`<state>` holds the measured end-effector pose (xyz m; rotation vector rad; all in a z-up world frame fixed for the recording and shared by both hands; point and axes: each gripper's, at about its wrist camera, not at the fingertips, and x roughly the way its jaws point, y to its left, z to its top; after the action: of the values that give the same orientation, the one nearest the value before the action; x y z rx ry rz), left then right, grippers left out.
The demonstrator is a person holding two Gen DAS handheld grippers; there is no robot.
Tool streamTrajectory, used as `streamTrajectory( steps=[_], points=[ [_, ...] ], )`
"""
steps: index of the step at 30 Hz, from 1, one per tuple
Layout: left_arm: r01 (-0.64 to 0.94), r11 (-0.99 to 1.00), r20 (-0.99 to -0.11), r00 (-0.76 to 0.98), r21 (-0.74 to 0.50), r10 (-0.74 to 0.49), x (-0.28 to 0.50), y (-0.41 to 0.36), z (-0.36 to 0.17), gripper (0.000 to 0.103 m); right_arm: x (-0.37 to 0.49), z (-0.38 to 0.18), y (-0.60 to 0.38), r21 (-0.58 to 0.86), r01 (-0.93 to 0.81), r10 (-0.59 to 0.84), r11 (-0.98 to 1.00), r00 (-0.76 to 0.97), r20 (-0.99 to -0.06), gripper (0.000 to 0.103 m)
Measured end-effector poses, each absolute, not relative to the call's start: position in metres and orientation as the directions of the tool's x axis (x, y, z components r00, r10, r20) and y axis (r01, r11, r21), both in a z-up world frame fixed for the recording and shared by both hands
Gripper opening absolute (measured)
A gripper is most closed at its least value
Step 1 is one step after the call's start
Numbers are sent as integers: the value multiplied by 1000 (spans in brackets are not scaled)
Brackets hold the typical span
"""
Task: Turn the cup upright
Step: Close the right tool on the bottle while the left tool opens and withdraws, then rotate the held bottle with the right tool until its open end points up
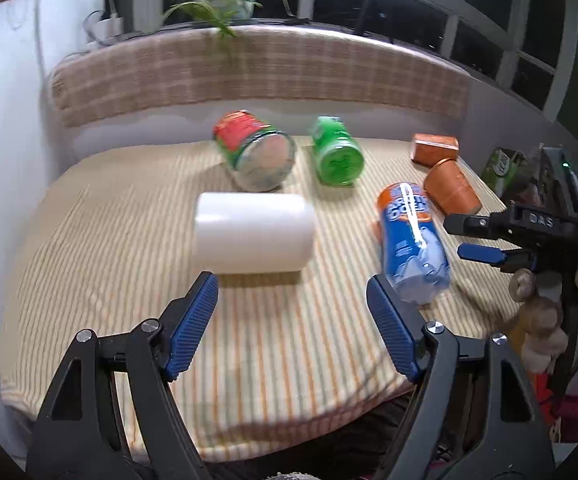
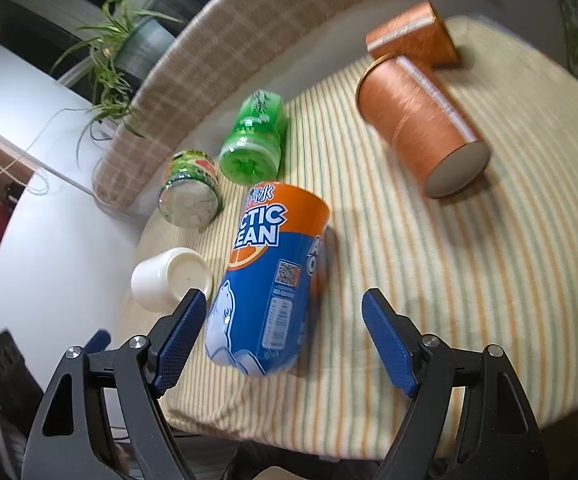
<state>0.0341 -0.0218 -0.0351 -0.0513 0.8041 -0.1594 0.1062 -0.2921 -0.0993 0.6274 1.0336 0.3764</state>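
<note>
On striped cloth point(image 1: 89, 240), white cup point(image 1: 253, 233) sideways.

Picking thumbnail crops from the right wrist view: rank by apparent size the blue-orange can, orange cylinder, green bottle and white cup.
1. blue-orange can, nearest the camera
2. orange cylinder
3. green bottle
4. white cup, partly hidden

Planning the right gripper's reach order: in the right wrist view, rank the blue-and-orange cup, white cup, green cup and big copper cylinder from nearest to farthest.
From the right gripper:
1. Blue-and-orange cup, lying between the open fingers.
2. White cup, just left of the left finger.
3. Green cup, farther back, left of centre.
Copper cylinder, far right: too close to call against the green cup.
</note>
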Motion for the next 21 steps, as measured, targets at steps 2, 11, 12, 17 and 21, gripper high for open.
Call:
streamTrajectory(
  steps=[2,11,12,17,21],
  points=[
    [108,986,-713,681,-130,-168,30,-14,-37,79,113,-104,-290,645,16,570,764,452,-686,80],
    [46,976,-713,676,-213,-187,20,6,-47,79,136,-122,-290,733,97,661,673,364,-656,80],
    [46,975,-715,673,-216,-190,19,7,-48,79,137,-121,-290,732,97,661,674,362,-657,80],
    [42,973,-725,660,-225,-196,18,7,-55,79,147,-123,-284,723,104,659,683,338,-672,80],
    [42,971,-727,655,-236,-205,18,7,-59,79,158,-125,-283,731,116,665,673,337,-666,80]
  ],
)
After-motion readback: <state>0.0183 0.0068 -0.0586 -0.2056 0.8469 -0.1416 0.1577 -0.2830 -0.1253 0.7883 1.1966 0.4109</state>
